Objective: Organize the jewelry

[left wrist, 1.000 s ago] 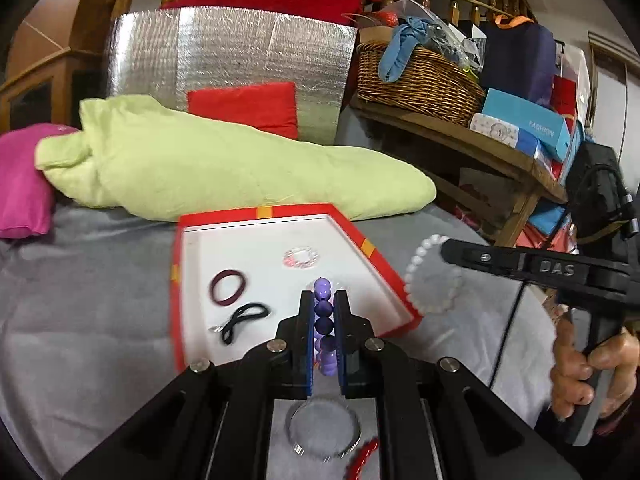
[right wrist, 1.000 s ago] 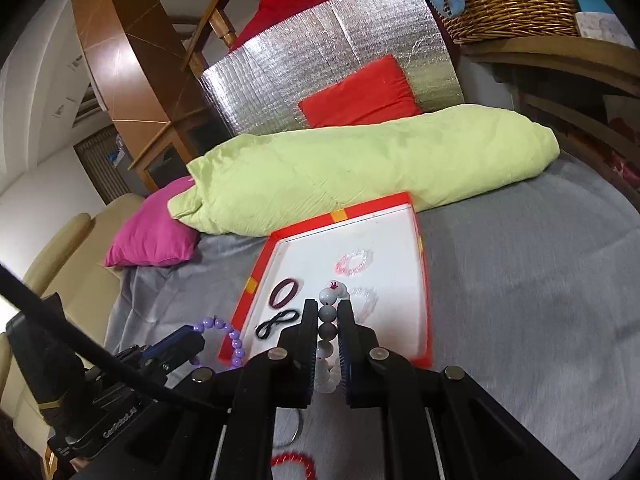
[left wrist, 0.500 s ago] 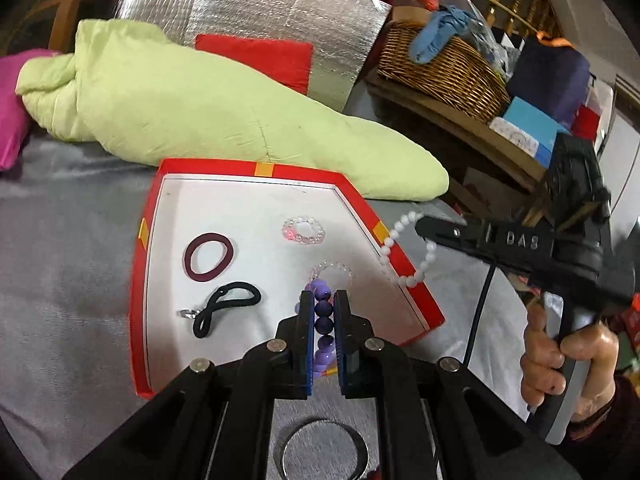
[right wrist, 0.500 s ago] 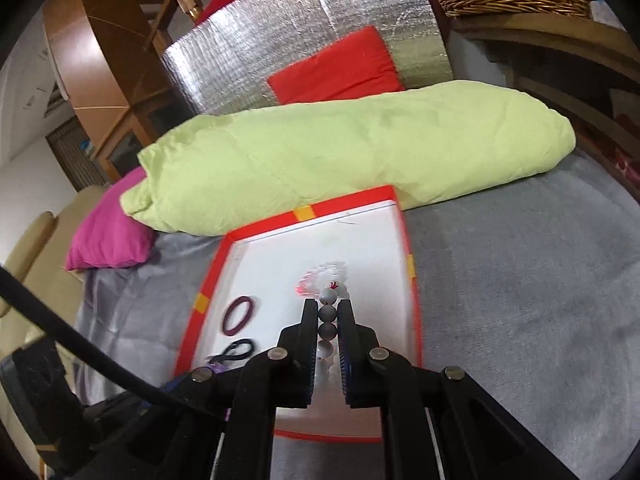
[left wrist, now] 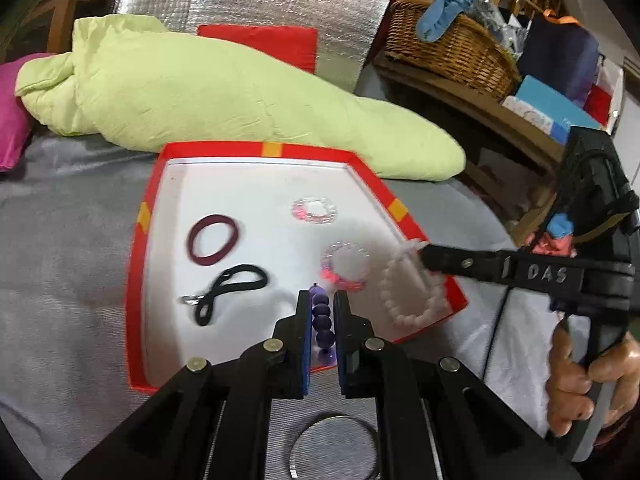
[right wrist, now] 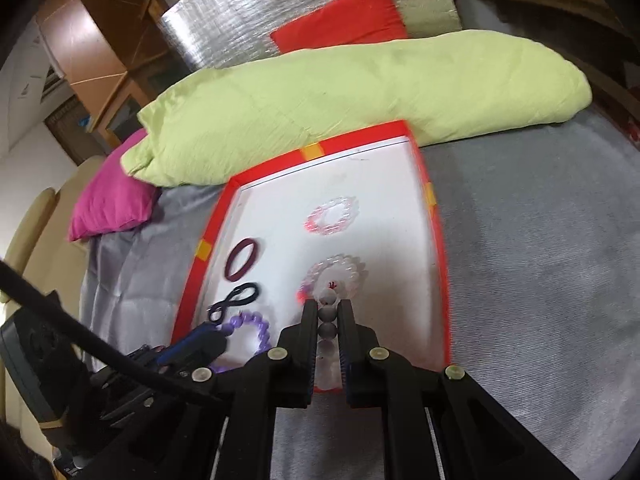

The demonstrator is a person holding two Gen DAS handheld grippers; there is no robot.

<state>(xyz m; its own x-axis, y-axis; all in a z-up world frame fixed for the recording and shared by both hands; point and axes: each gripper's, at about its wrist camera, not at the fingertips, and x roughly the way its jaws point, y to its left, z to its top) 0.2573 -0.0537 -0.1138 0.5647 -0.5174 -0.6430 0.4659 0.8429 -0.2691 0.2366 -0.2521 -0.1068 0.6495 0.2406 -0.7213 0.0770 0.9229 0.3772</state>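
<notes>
A red-rimmed white tray [left wrist: 138, 248] [right wrist: 438, 240] lies on the grey cloth. In it are a maroon band [left wrist: 213, 240], a black hair tie [left wrist: 228, 288] and two clear pink bracelets [left wrist: 314, 211] [left wrist: 345, 266]. My left gripper [left wrist: 322, 300] is shut on a purple bead bracelet [left wrist: 322, 322] over the tray's near edge; the bracelet also shows in the right wrist view [right wrist: 250, 330]. My right gripper [right wrist: 329, 308] is shut on a white bead bracelet [left wrist: 412, 292] [right wrist: 329, 314] over the tray's near right part.
A lime-green duvet [left wrist: 224, 92] lies behind the tray, with a magenta cushion [right wrist: 112, 204] to its left. A silver bangle [left wrist: 334, 448] lies on the cloth before the tray. A wooden shelf with a wicker basket [left wrist: 448, 52] stands at the right.
Both grippers have moved forward and down over the tray, each still holding its bracelet. The white bracelet now hangs inside the tray's right edge.
</notes>
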